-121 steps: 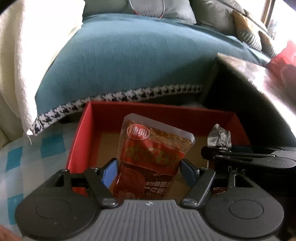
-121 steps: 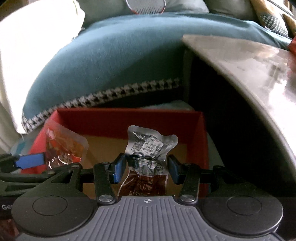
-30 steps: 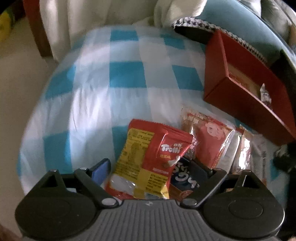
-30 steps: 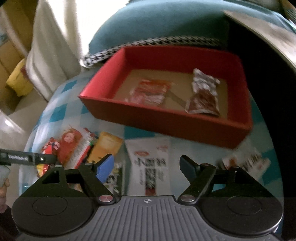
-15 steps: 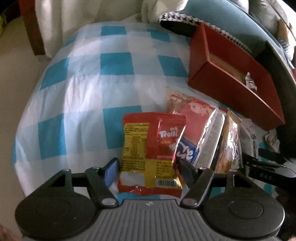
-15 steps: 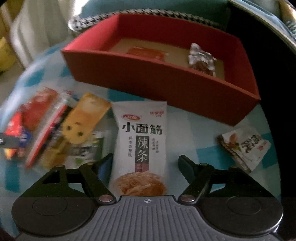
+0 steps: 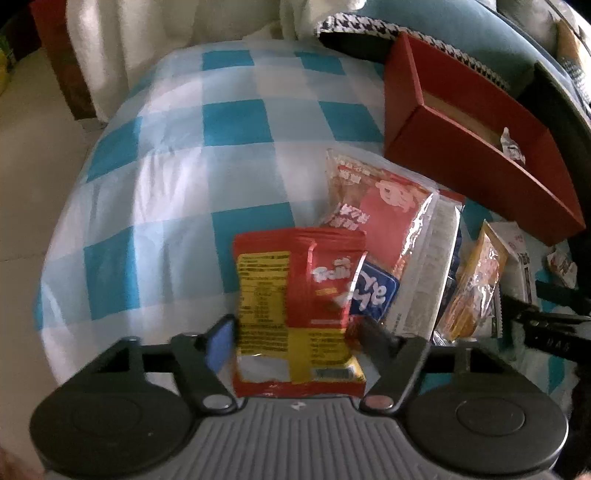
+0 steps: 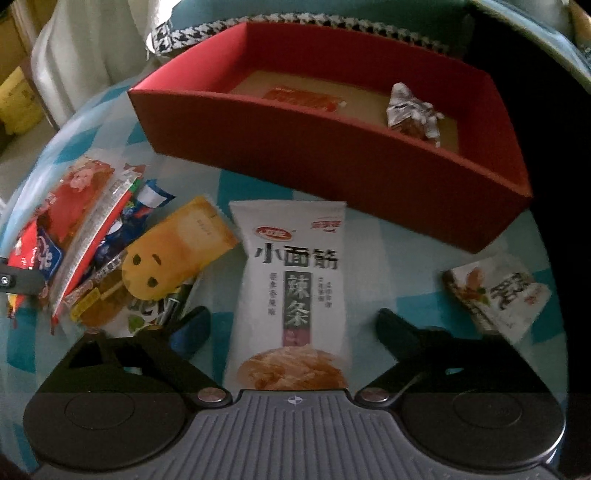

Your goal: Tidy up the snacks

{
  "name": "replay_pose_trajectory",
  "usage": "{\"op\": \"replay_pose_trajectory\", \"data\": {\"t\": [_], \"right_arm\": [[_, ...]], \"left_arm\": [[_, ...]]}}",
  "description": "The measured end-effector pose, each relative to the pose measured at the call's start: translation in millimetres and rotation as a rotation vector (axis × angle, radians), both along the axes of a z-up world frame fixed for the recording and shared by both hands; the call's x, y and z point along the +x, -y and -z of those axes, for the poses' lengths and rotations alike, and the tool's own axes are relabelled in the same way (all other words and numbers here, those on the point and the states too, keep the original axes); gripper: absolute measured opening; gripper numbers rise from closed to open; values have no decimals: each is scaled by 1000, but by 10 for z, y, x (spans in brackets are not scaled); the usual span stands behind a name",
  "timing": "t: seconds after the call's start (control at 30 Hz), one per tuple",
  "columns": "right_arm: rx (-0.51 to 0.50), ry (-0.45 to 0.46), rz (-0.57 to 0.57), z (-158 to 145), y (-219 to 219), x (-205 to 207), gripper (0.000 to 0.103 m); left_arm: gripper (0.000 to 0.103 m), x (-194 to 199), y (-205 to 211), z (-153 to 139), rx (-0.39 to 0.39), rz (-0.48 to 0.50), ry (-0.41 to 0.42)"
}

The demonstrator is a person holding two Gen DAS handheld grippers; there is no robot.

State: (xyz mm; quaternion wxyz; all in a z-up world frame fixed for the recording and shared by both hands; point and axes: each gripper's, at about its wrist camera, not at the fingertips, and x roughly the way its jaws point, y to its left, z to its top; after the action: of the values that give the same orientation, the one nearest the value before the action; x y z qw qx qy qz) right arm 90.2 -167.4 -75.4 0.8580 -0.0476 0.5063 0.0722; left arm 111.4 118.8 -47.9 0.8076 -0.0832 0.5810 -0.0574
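In the left wrist view, a red Trolli candy pack (image 7: 295,288) stands between the fingers of my left gripper (image 7: 295,336). The jaws are closing, both pads touch its sides, and the foil is creased. My right gripper (image 8: 291,328) hovers low over a white spicy-strip pack (image 8: 291,280) that lies flat on the checked cloth. Its jaws are closing too, with a gap left on each side of the pack. The red box (image 8: 332,158) behind holds a red pouch (image 8: 303,98) and a silver pouch (image 8: 413,110).
A heap of packs lies between the grippers: a red cartoon pack (image 7: 384,199), a yellow pack (image 8: 177,254) and a blue one. A small white pack (image 8: 498,295) lies to the right. Behind stand a teal cushion (image 8: 369,11) and a dark table edge.
The left jaws have narrowed onto the Trolli pack, which now stands straighter between them. The right gripper has sunk toward the white pack and its jaws have drawn in.
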Motion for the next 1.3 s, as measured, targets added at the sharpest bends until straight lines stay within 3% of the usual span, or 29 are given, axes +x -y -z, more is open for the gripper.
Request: {"op": "replay_pose_trajectory", "data": {"t": [0.07, 0.17, 0.37, 0.9, 1.3], "right_arm": [[56, -14, 2, -80, 47, -36, 57], [62, -16, -3, -106, 20, -127, 54], [-14, 29, -77, -143, -244, -387, 54], [136, 99, -42, -449, -2, -311, 53], [176, 142, -1, -573, 99, -203, 53]], "left_arm": [[55, -27, -30, -16, -20, -12, 0], [54, -71, -15, -50, -27, -1, 10], [53, -173, 33, -133, -6, 7, 45], [50, -229, -33, -277, -64, -61, 90], [50, -71, 310, -486, -119, 11, 156]]}}
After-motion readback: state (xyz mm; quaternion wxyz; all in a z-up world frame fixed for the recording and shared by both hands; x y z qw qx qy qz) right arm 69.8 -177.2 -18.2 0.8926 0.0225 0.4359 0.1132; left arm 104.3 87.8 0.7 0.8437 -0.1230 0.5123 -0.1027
